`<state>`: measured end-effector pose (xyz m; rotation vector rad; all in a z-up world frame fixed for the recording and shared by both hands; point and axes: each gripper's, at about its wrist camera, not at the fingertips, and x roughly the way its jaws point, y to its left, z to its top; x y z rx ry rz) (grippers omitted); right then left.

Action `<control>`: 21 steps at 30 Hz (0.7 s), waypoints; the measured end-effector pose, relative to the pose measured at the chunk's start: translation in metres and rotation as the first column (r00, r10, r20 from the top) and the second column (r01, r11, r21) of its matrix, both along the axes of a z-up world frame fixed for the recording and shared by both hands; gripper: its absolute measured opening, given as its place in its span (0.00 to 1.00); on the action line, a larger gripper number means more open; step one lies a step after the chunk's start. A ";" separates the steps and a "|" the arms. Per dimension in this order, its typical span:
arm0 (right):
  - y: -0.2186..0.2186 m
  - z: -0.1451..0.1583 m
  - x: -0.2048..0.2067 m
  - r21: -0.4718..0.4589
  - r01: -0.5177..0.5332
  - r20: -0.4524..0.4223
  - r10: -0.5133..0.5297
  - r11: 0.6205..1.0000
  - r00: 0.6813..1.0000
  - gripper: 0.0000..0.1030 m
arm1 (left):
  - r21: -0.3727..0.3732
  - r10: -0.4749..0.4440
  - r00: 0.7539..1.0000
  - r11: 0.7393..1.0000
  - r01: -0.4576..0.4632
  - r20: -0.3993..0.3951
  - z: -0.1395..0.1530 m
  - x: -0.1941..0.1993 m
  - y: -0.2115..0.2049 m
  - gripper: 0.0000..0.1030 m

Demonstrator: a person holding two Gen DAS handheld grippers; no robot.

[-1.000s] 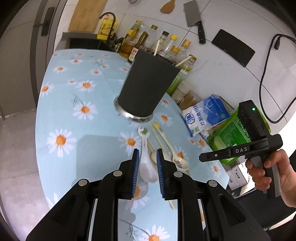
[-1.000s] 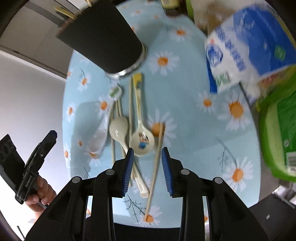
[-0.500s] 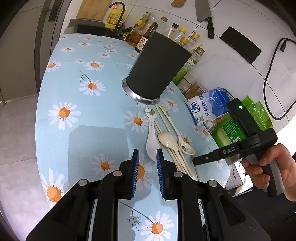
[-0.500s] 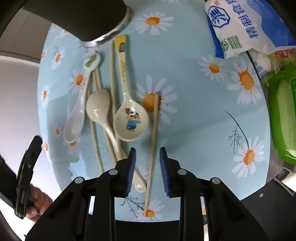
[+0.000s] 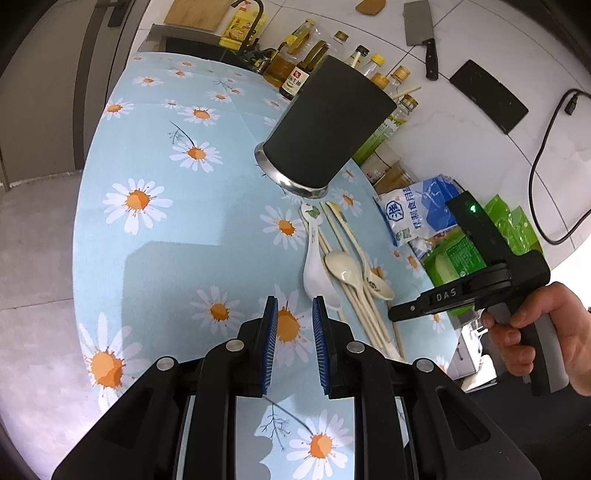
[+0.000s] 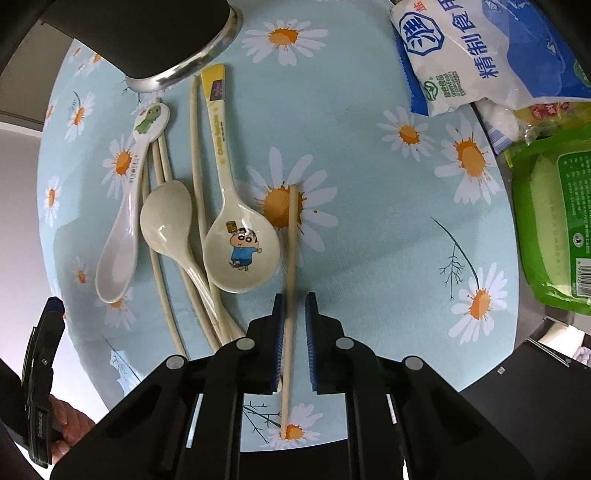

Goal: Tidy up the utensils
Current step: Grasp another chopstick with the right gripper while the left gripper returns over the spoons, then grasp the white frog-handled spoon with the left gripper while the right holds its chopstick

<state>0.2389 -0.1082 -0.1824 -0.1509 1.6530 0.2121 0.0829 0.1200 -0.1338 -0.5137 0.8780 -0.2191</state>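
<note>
right tool (image 6: 294,317) closing around lone chopstick (image 6: 291,258); left tool (image 5: 294,325) narrow, empty. three spoons (image 6: 242,243), other chopsticks lay loose on surface (image 6: 369,192) beside holder (image 5: 325,136).

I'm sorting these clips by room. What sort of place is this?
Most likely a home kitchen: a cleaver hangs on the tiled wall, oil and sauce bottles stand beside a sink faucet, and spoons and chopsticks lie on a daisy-print tablecloth.

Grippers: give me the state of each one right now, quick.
Left gripper: partly open, holding nothing, above the tablecloth.
Right gripper: closing around the lone chopstick; pads not yet clamped on it.
</note>
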 end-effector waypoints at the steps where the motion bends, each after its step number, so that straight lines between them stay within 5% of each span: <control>1: 0.001 -0.001 -0.001 -0.008 0.008 -0.001 -0.008 1.000 1.000 0.08 | -0.003 -0.002 1.000 1.000 0.002 0.001 0.000 0.001 0.000 0.18; 8: 0.009 0.000 -0.001 -0.030 -0.005 0.015 0.006 1.000 1.000 0.05 | 0.065 -0.071 0.997 0.995 0.070 0.014 0.002 0.009 -0.015 0.18; 21: -0.009 0.004 -0.001 0.033 -0.002 0.000 0.002 0.999 1.000 0.05 | 0.041 -0.103 0.994 0.994 0.105 -0.043 -0.003 0.026 -0.017 0.18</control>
